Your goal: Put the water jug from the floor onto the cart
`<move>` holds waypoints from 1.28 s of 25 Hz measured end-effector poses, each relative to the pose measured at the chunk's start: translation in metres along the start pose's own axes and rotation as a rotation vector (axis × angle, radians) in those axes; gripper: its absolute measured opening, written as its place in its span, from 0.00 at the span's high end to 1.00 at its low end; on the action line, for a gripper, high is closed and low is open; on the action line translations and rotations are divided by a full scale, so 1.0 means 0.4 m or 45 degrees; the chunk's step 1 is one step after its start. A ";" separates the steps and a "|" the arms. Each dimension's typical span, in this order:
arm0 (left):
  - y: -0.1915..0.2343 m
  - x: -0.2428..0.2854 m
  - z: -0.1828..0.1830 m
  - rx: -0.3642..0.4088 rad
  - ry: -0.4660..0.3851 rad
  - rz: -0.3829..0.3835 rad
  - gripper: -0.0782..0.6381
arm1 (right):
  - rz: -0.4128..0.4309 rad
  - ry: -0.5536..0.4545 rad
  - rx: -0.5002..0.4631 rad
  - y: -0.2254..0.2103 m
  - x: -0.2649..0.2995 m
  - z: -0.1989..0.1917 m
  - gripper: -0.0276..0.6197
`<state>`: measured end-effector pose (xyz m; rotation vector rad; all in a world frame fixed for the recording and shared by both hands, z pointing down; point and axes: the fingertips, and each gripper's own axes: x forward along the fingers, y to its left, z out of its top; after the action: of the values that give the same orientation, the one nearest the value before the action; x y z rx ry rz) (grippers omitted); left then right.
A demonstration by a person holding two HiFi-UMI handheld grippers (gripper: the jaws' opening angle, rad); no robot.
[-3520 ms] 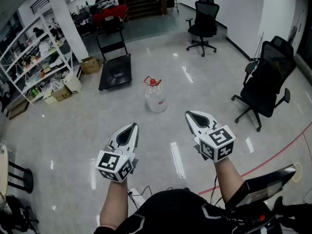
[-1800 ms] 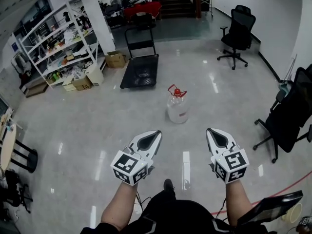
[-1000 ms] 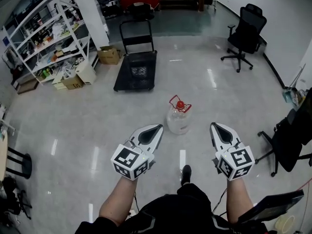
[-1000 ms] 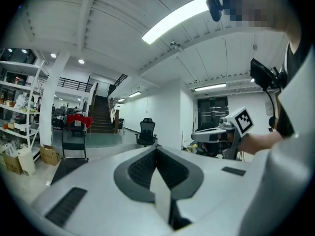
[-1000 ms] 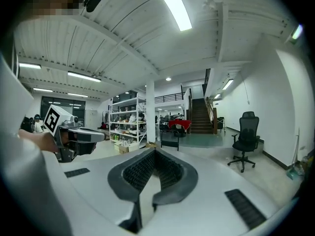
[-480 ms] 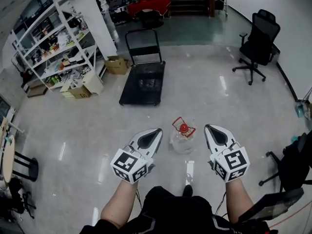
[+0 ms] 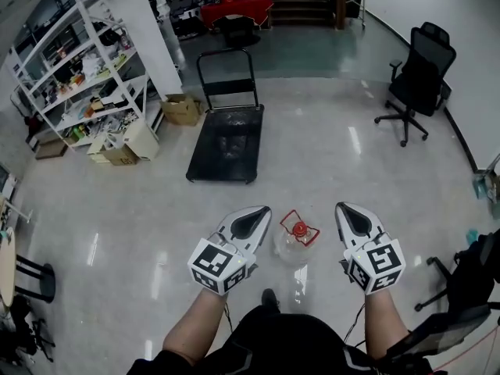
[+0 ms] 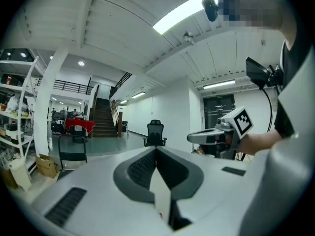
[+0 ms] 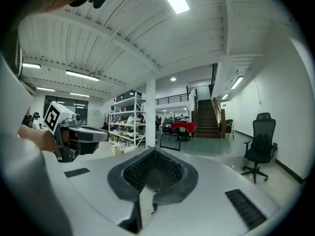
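Observation:
In the head view a clear water jug [image 7: 293, 241] with a red cap and red handle stands on the shiny floor between my two grippers. My left gripper [image 7: 261, 212] is just left of it and my right gripper [image 7: 344, 208] just right of it, both shut with nothing held. Farther ahead sits the black flat cart [image 7: 224, 141] with its upright push handle. In the left gripper view the right gripper [image 8: 191, 137] shows at the right, and the cart handle [image 8: 72, 148] stands far left. The right gripper view shows the left gripper [image 9: 104, 134] and the cart handle [image 9: 170, 141].
White shelving [image 7: 70, 80] with cardboard boxes [image 7: 181, 108] lines the left side. Two black office chairs [image 7: 419, 76] stand at the right. A red-covered table [image 7: 237, 8] and stairs are at the far end. A stool [image 7: 31, 280] sits at the near left.
I have walked forward over the frames: the jug, first well ahead, now lies between the grippers, and the cart has come closer. Both grippers keep their shut pose.

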<state>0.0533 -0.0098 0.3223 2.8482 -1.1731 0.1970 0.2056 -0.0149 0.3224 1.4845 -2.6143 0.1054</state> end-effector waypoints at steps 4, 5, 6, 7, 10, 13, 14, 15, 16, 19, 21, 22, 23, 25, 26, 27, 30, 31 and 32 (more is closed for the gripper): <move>0.110 0.040 0.004 -0.024 -0.003 -0.033 0.89 | -0.066 0.012 0.006 -0.021 0.084 0.020 0.96; 0.137 0.052 0.001 -0.031 0.001 -0.042 0.89 | -0.086 0.010 0.009 -0.028 0.105 0.021 0.96; 0.162 0.067 -0.003 -0.036 0.004 -0.051 0.89 | -0.103 0.010 0.009 -0.038 0.128 0.018 0.96; 0.182 0.088 -0.010 -0.041 0.010 -0.059 0.89 | -0.114 0.018 0.011 -0.051 0.150 0.007 0.96; 0.217 0.167 -0.056 -0.064 0.068 -0.051 0.89 | -0.116 0.077 0.044 -0.105 0.192 -0.053 0.96; 0.256 0.255 -0.114 -0.114 0.142 -0.040 0.89 | -0.122 0.128 0.075 -0.170 0.235 -0.110 0.96; 0.267 0.283 -0.131 -0.151 0.162 -0.044 0.89 | -0.121 0.147 0.093 -0.188 0.254 -0.133 0.95; 0.273 0.307 -0.147 -0.196 0.176 -0.049 0.88 | -0.113 0.171 0.113 -0.202 0.270 -0.161 0.94; 0.275 0.330 -0.160 -0.232 0.188 -0.055 0.87 | -0.101 0.197 0.131 -0.215 0.285 -0.192 0.92; 0.266 0.408 -0.208 -0.208 0.265 -0.076 0.87 | -0.083 0.278 0.191 -0.274 0.325 -0.294 0.86; 0.265 0.458 -0.258 -0.191 0.330 -0.089 0.86 | -0.092 0.328 0.240 -0.313 0.349 -0.362 0.85; 0.268 0.479 -0.288 -0.201 0.358 -0.094 0.86 | -0.097 0.357 0.259 -0.326 0.360 -0.396 0.85; 0.273 0.497 -0.322 -0.220 0.387 -0.098 0.86 | -0.100 0.389 0.275 -0.334 0.370 -0.430 0.85; 0.286 0.529 -0.401 -0.261 0.454 -0.109 0.86 | -0.110 0.451 0.312 -0.342 0.387 -0.498 0.84; 0.293 0.543 -0.447 -0.276 0.491 -0.115 0.86 | -0.120 0.481 0.335 -0.345 0.394 -0.535 0.84; 0.298 0.557 -0.496 -0.290 0.525 -0.125 0.86 | -0.134 0.509 0.362 -0.348 0.400 -0.577 0.84; 0.301 0.596 -0.651 -0.342 0.627 -0.191 0.86 | -0.190 0.595 0.470 -0.351 0.412 -0.714 0.83; 0.298 0.607 -0.701 -0.358 0.664 -0.215 0.86 | -0.206 0.625 0.508 -0.347 0.412 -0.761 0.82; 0.294 0.616 -0.750 -0.370 0.701 -0.232 0.86 | -0.217 0.659 0.540 -0.340 0.410 -0.808 0.82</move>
<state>0.1145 -0.2353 0.6539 2.3950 -0.7538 0.6840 0.2657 -0.1831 0.6658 1.5258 -2.1172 0.9379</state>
